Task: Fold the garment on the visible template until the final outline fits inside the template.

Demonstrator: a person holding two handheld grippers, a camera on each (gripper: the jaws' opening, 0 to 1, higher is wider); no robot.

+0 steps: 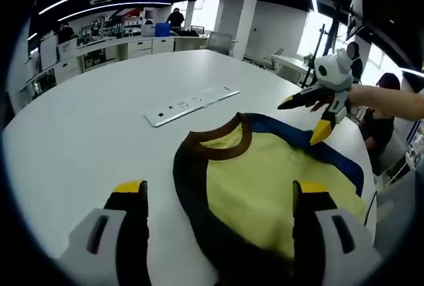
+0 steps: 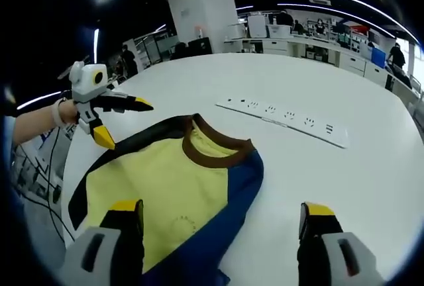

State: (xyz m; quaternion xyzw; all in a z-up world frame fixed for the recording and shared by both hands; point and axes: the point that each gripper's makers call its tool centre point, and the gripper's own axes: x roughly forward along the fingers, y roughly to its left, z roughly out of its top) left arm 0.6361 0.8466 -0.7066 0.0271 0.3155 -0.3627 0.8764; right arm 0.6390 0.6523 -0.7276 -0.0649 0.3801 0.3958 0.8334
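We see a broad white table [image 1: 86,134] in an open office, with long strip lights overhead, white pillars, and desks and cabinets along the far wall where a few people stand or sit. A white power strip [image 1: 192,105] lies flat on the table just beyond the garment [image 1: 265,193], apart from it. The garment is a yellow shirt with a brown neckband, one black sleeve and one blue sleeve, spread flat near the table's edge with its collar toward the power strip. In the left gripper view our left gripper [image 1: 222,196] has its yellow-tipped jaws spread wide apart, holding nothing; one jaw sits over bare table and the other over the yellow cloth. The right gripper [image 1: 311,117] enters that view from the right, jaws parted, above the blue sleeve. In the right gripper view its own jaws likewise stand wide and empty, one over the shirt [image 2: 165,193], one over table, while the left gripper [image 2: 122,120] hovers by the black sleeve.
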